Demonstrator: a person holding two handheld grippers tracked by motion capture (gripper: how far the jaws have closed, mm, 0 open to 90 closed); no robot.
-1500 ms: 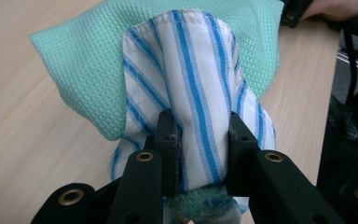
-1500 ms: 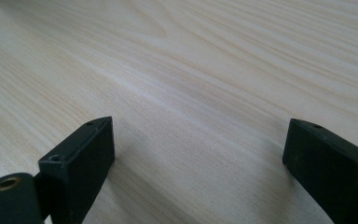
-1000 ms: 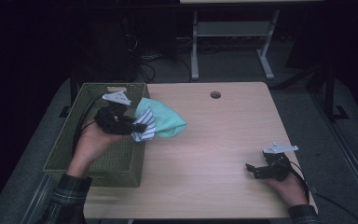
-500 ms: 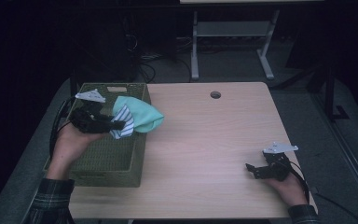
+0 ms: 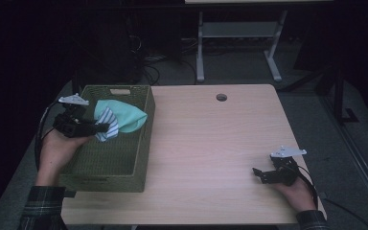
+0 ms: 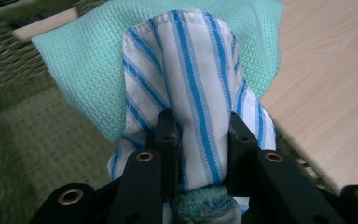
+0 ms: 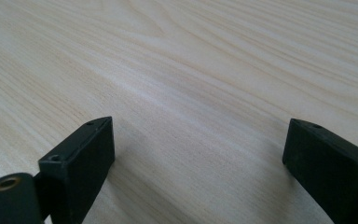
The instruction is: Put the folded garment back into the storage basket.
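Observation:
A folded cloth, mint green with a white and blue striped side point(image 5: 120, 119), hangs over the inside of an olive woven basket point(image 5: 139, 158) at the table's left. My left gripper point(image 5: 103, 128) is shut on it; in the left gripper view the striped fold point(image 6: 196, 93) is pinched between the two black jaws, with the green part point(image 6: 88, 60) spread behind it. My right gripper point(image 5: 257, 172) rests low at the table's front right, open, its jaws wide apart over bare wood point(image 7: 200, 154) with nothing between them.
The light wooden table point(image 5: 211, 143) has a round cable hole point(image 5: 221, 97) near its far edge. The basket has a cut-out handle point(image 5: 120, 91) in its far wall. Beyond the table stands a metal frame point(image 5: 239, 33) on a dark floor with cables.
My left gripper has carried the cloth leftward, from the basket's right rim to over its inside. The right gripper has stayed in place.

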